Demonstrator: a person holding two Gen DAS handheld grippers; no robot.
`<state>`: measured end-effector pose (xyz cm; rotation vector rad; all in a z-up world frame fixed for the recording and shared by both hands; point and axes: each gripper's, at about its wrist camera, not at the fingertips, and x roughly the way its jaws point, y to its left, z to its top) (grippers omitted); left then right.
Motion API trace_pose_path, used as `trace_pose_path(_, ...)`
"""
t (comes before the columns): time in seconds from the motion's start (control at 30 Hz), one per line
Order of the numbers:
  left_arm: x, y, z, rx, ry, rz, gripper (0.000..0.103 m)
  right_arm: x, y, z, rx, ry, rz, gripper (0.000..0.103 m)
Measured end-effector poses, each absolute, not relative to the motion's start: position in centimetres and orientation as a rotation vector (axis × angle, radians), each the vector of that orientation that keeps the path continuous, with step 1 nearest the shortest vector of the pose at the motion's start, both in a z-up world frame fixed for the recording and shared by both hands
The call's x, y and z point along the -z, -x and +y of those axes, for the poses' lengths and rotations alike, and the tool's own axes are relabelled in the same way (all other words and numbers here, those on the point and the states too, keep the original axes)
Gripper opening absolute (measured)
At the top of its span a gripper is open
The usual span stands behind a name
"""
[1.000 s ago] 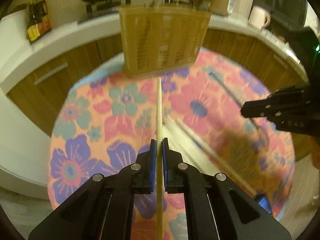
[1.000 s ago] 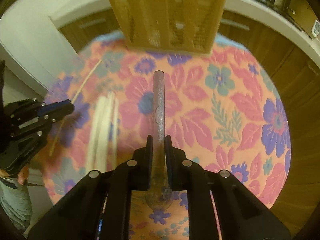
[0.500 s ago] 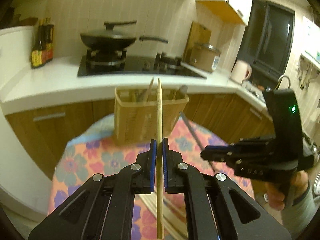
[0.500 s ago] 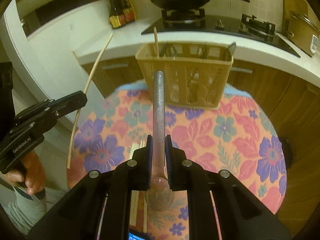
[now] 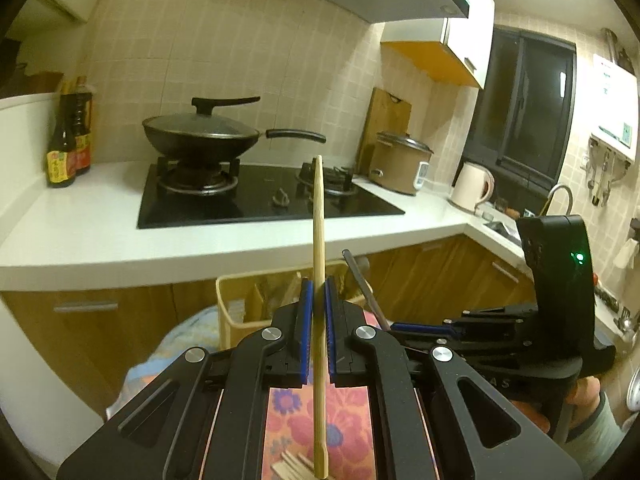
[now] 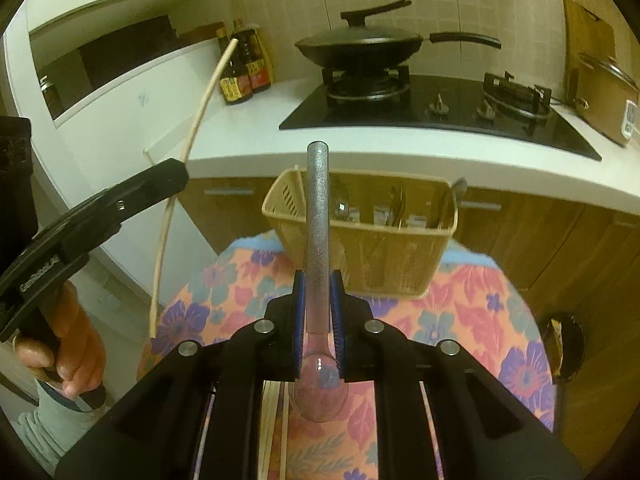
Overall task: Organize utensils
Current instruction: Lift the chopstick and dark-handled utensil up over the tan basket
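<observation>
Both tools found raised and tipped up within the last second: from looking down at the flowered cloth (image 6: 472, 320) to looking level across the kitchen. Left hand-held gripper (image 5: 316, 328) found pinching a chopstick (image 5: 319, 248) near its middle, stick upright, upper tip against the hob, lower end well below the pads. Right hand-held gripper (image 6: 318, 312) found pressed onto the neck of a clear spoon (image 6: 317, 216), handle pointing up and forward, bowl hanging behind the pads. Both pieces lifted clear of the bench (image 6: 516, 300) and carried toward the basket (image 6: 372, 256) at its far edge. Judged: pickup complete, delivery under way, neither piece yet over a compartment.

Right view: showed the basket whole, divided inside, cutlery already standing in several sections; showed the chopstick full length, slanted and bowed by the lens, held at left and well short of the basket; showed loose chopsticks (image 6: 272, 424) on the cloth below the tool.

Left view: hid most of the basket behind the tool, only rim and left wall visible. Showed the right hand-held gripper close alongside at right, spoon handle rising dark near the basket rim. Target compartment for either piece not determinable from these views.
</observation>
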<state>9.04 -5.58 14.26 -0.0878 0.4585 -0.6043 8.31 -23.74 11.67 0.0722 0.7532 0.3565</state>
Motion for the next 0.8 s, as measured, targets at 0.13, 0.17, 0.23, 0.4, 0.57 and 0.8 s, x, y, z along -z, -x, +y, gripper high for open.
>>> trace_pose_path(0.13,-14.6,-10.6,-5.6,0.618,0.110,0.436,0.004,-12.4,-9.3,-23.9,-0.366,-0.072,0.733,0.010)
trace_pose_path(0.17,-14.7,-11.0,-5.6,0.619,0.113,0.426,0.004,-12.6,-9.5,-24.0,-0.366,-0.069,0.725,0.010)
trace_pose_path(0.23,-14.9,-11.5,-5.5,0.622,0.120,0.413,0.004,-13.0,-9.7,-24.2,-0.370,-0.071,0.709,0.010)
trace_pose_path(0.4,-15.6,-13.4,-5.2,0.627,0.144,0.359,0.004,-14.2,-10.6,-24.9,-0.363,-0.075,0.654,0.010)
trace_pose_path(0.57,-16.1,-16.0,-4.9,0.635,0.200,0.321,0.004,-15.6,-12.5,-25.8,-0.325,-0.086,0.587,0.010)
trace_pose_path(0.8,-14.8,-20.1,-6.3,0.576,0.211,0.298,0.004,-14.7,-16.6,-25.6,-0.301,-0.149,0.513,0.010)
